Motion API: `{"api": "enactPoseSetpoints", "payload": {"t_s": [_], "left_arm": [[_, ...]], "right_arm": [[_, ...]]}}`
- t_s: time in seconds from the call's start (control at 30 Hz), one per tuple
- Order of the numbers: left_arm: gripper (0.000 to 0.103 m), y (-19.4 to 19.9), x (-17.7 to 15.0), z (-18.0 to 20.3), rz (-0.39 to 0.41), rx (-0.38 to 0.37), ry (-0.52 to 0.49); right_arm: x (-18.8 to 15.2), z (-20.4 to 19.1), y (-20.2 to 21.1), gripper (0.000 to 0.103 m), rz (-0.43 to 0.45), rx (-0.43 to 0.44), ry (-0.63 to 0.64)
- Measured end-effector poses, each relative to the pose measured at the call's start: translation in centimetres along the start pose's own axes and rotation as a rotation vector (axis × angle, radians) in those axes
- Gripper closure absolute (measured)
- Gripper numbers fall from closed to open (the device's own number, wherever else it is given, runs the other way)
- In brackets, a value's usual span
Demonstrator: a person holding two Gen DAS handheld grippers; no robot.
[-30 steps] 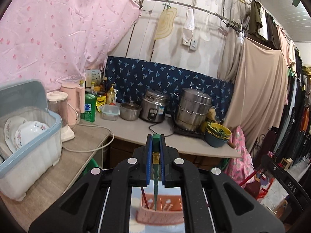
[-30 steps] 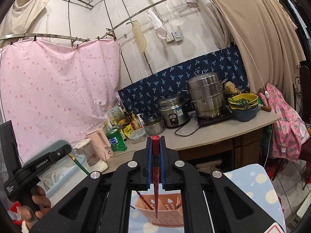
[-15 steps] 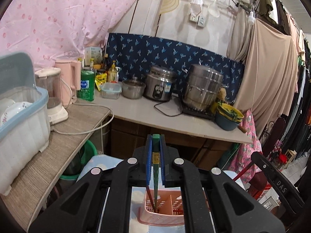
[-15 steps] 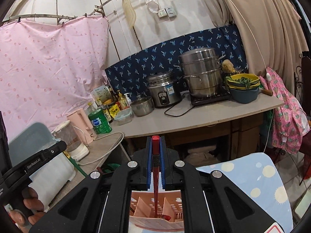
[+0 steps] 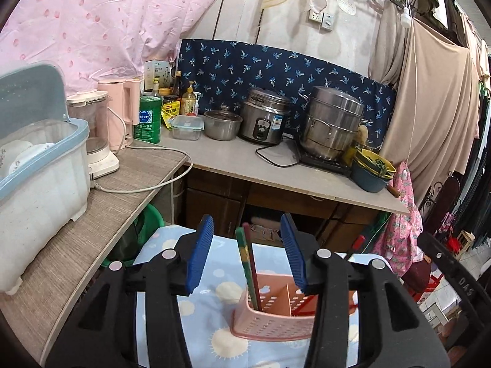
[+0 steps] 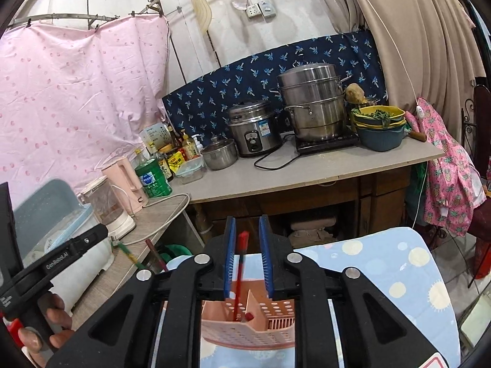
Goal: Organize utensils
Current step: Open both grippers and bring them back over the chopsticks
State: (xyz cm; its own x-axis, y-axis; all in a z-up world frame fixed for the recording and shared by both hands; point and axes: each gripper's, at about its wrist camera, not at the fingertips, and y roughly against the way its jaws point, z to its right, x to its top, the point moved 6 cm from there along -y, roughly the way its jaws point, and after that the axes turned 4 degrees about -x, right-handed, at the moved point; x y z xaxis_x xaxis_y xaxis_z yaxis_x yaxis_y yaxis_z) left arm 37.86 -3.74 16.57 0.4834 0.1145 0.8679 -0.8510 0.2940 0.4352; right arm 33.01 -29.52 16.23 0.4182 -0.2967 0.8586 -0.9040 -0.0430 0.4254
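The left tool point(image 5: 247, 253) stands with its blue pads point(image 5: 199, 253) well apart and its jaws opening; a green chopstick point(image 5: 244, 260) and a dark red one point(image 5: 252, 263) rise between the pads without touching either, their lower ends down in the left compartment of the pink holder point(image 5: 270, 322) just below and ahead of the tool. The holder sits on a blue dotted cloth point(image 5: 214, 276) under both tools. The right tool point(image 6: 248, 253) has its pads point(image 6: 229, 257) a narrow way apart, jaws opening, with a red chopstick point(image 6: 241, 271) standing free in the gap, leaning a little left, its tip down in the holder point(image 6: 260, 322) directly beneath; another red end point(image 6: 248, 316) pokes up inside beside it. To the left of the right tool, a hand point(image 6: 46, 328) grips the other tool's black handle, and the green and dark red sticks show there, blurred. Beyond both tools runs a worktop point(image 5: 239, 162) carrying a rice cooker point(image 5: 264, 116), a steel steamer point(image 5: 331, 122) and stacked bowls point(image 5: 371, 171); to the left sits a dish bin point(image 5: 36, 178).
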Motion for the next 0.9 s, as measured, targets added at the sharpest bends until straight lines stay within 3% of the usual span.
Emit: {"api": "enactPoseSetpoints", "payload": {"t_s": [0.27, 0.9], "left_arm": [[0.052, 3.3, -2.2, 0.4, -0.007, 0.022, -0.064], [0.051, 11.0, -14.8, -0.4, -0.168, 0.046, -0.128]], "right_arm": [[-2.4, -0.2, 4.4, 0.078, -0.009, 0.025, 0.01], [-16.4, 0.6, 14.2, 0.076, -0.147, -0.065, 0.105]]}}
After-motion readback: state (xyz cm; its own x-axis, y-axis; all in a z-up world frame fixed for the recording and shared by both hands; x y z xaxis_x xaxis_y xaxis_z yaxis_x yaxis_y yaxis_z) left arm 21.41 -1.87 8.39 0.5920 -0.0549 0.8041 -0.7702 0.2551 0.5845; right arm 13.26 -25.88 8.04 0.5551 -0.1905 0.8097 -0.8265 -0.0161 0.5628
